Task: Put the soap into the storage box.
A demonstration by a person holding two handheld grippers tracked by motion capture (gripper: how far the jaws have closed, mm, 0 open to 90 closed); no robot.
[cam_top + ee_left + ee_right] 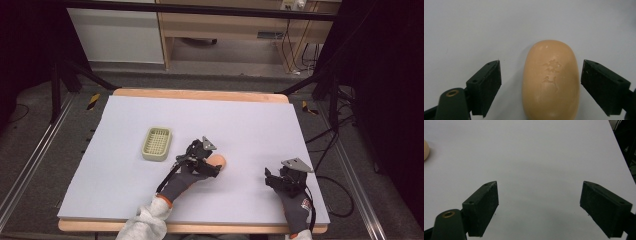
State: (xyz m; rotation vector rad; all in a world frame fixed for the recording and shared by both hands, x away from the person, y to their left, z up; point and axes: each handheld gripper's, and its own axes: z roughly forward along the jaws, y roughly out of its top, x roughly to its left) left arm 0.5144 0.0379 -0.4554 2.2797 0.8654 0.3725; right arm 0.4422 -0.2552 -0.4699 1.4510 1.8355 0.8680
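Orange oval soap bar (551,80) is seen lying on the pale lavender table sheet (250,125), between the wide-open, untouching jaws of the left gripper (541,85); the right gripper (540,207), nearer right, is spread open and empty.

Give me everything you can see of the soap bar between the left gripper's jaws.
The soap bar is a smooth, peach-orange oval with rounded ends and a faint embossed mark on top, plus small pale scuffs. It looks solid and waxy. It lies flat on the white table, right of the soap dish. The left gripper straddles it with jaws open, a gap showing on both sides; nothing grips it.
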